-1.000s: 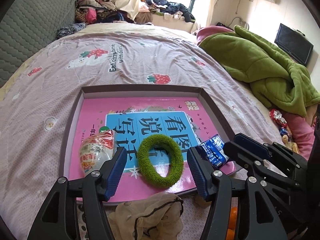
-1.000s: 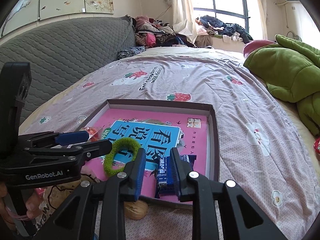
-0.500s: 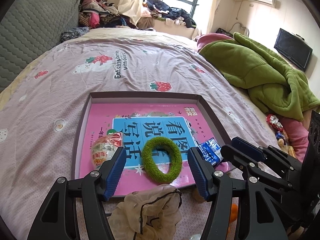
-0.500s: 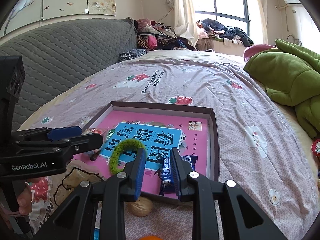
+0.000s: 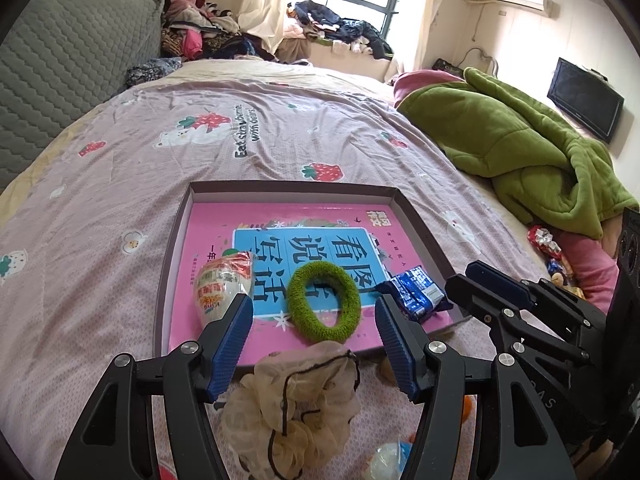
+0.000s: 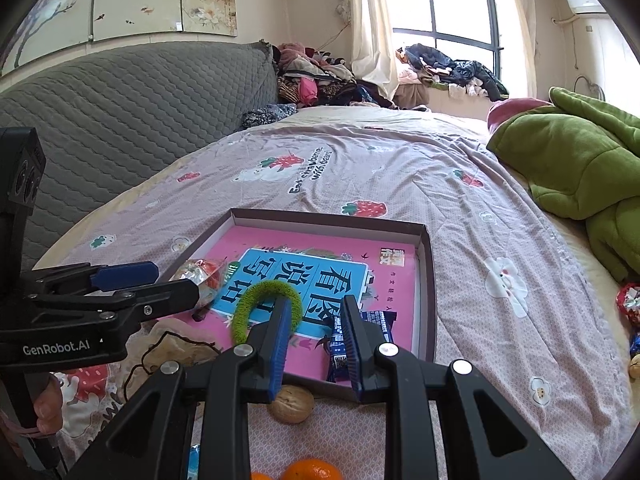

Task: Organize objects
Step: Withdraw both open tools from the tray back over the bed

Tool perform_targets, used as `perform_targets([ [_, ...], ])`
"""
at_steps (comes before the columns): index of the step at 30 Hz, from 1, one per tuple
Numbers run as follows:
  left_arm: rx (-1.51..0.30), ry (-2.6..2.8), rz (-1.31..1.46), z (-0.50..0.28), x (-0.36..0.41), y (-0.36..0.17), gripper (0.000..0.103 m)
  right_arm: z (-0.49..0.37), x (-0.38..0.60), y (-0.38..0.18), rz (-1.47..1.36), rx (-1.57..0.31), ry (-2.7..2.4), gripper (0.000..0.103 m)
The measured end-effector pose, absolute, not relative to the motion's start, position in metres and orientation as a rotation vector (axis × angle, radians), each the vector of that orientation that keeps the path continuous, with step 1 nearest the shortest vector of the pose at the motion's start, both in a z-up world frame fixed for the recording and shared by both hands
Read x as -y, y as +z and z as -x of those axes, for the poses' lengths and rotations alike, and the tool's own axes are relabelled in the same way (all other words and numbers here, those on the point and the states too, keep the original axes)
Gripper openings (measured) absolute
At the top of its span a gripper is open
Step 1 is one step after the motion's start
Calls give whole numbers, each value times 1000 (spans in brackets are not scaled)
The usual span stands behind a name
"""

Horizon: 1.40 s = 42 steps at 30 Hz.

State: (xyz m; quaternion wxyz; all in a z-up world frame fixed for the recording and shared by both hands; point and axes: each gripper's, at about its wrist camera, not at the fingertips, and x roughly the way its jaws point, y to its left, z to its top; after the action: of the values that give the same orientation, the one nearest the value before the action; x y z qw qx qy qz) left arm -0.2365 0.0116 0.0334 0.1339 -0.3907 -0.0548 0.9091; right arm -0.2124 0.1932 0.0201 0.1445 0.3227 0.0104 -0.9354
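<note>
A shallow dark-rimmed box (image 5: pixel 292 186) (image 6: pixel 426 280) lies on the bed with a pink book (image 5: pixel 216 224) flat inside it. On the book rest a green fuzzy hair ring (image 5: pixel 298 308) (image 6: pixel 264 290), a blue snack packet (image 5: pixel 416 292) (image 6: pixel 338 356) and a white-and-red snack bag (image 5: pixel 222 280) (image 6: pixel 200 276). My left gripper (image 5: pixel 314 320) hangs wide open above the box's near edge, holding nothing. My right gripper (image 6: pixel 316 312) hovers beside it over the blue packet, jaws narrowly apart and empty.
A beige mesh scrunchie (image 5: pixel 292 400) (image 6: pixel 176 344) lies just in front of the box. A walnut (image 6: pixel 291 404) and oranges (image 6: pixel 310 470) sit nearer still. A green blanket (image 5: pixel 520 148) and wrapped sweets (image 5: pixel 542 240) are at the right, a grey headboard (image 6: pixel 120 120) at the left.
Both grippers have drawn back and up from the box. The box looks farther off, and the beige scrunchie, walnut and oranges have come into view. Neither jaw gap has changed.
</note>
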Motion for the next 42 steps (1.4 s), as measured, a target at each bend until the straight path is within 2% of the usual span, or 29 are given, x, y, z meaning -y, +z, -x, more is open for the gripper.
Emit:
perform_targets([
  [21, 142, 2639, 1092, 188, -14, 50, 65, 176, -191, 36, -896, -55, -2695, 26],
  [25, 133, 2637, 1084, 180, -16, 52, 65, 170, -194, 37, -895, -63, -2699, 36],
  [42, 112, 2612, 1137, 153, -22, 32, 65, 147, -208, 16, -980, -69, -2688, 39],
])
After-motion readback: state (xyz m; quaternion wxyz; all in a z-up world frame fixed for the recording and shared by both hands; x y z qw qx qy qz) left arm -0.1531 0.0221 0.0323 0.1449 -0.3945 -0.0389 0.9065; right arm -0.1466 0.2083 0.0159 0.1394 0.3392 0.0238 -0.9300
